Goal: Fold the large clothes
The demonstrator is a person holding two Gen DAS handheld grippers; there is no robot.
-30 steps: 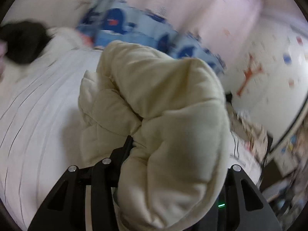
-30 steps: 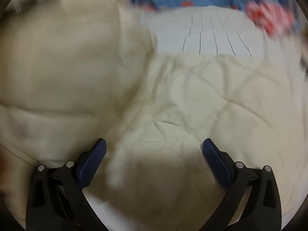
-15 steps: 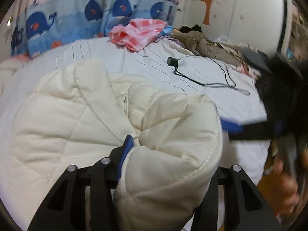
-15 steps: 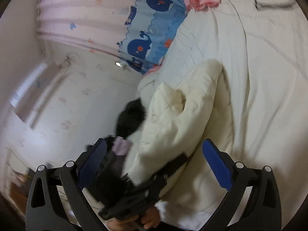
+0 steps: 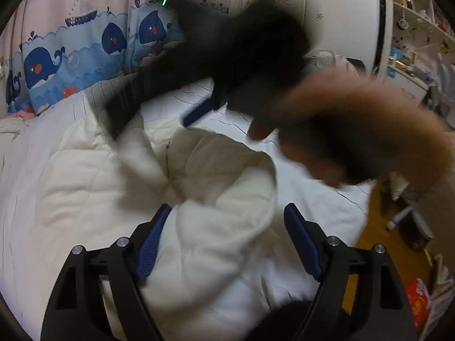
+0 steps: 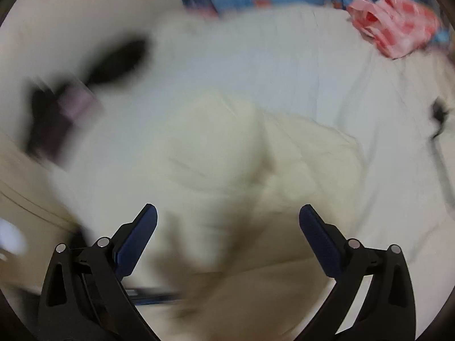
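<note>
Jacket (image 5: pixel 93 176): cream, quilted and puffy; spread over the near and left part of the bed, with a thick rolled fold (image 5: pixel 227 207) bunched at the near middle.
Left claw (image 5: pixel 224 236): jaws opening, blue pads apart; rolled fold lying between them, against the left pad and clear of the right one.
Right claw (image 6: pixel 227 236): jaws wide apart, nothing pressed between the pads; pointing down over a blurred cream mound of the jacket (image 6: pixel 216 147).
Right claw from the left camera: a dark, smeared shape (image 5: pixel 236 56) above the far side of the jacket, one blue pad (image 5: pixel 199 112) showing beneath it.
Hand (image 5: pixel 349 130): bare, blurred, at the right, gripping the black handle of that tool.
Bed (image 5: pixel 307 187): white sheet with thin dark lines, bare to the right of the fold and beyond it.
Cushions (image 5: pixel 71 62): blue with whales and a sailing boat, standing along the far left edge of the bed.
Pink cloth (image 6: pixel 395 25): red-and-pink checked, crumpled at the far right of the bed in the right camera.
Floor (image 5: pixel 372 227): yellow-brown wood, to the right of the bed.
Sharpness: right camera heavily blurred; dark patches at its left too smeared to name.
</note>
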